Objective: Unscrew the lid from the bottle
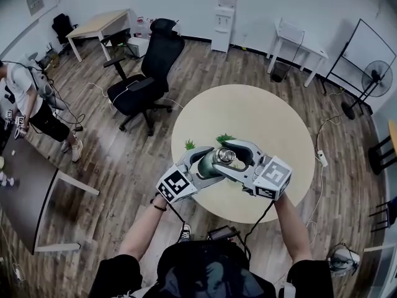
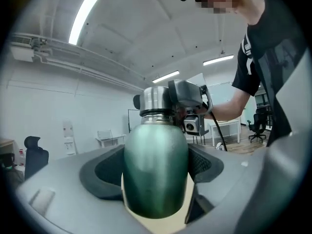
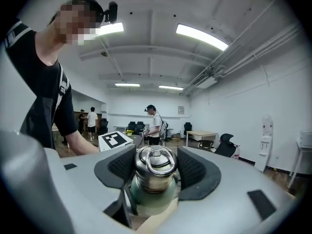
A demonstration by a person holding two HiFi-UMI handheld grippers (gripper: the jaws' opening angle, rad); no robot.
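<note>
A dark green metal bottle [image 1: 214,162] with a steel lid [image 1: 226,156] is held in the air over the near side of the round table [image 1: 260,117]. My left gripper [image 1: 208,161] is shut on the bottle's body [image 2: 156,174], its pads pressing both sides. My right gripper [image 1: 239,157] comes in from the other side. Its ribbed pads sit against the steel lid [image 3: 154,167], which has a ring handle on top. In the left gripper view the lid [image 2: 155,99] is partly covered by the right gripper [image 2: 187,99]. Below the lid, the green shoulder [image 3: 148,196] shows in the right gripper view.
Two small green plants [image 1: 189,144] [image 1: 224,138] stand on the table just beyond the bottle. A black office chair [image 1: 152,73] is to the table's left. A dark desk [image 1: 25,185] and a person [image 1: 25,98] are at far left. A fan [image 1: 375,73] stands far right.
</note>
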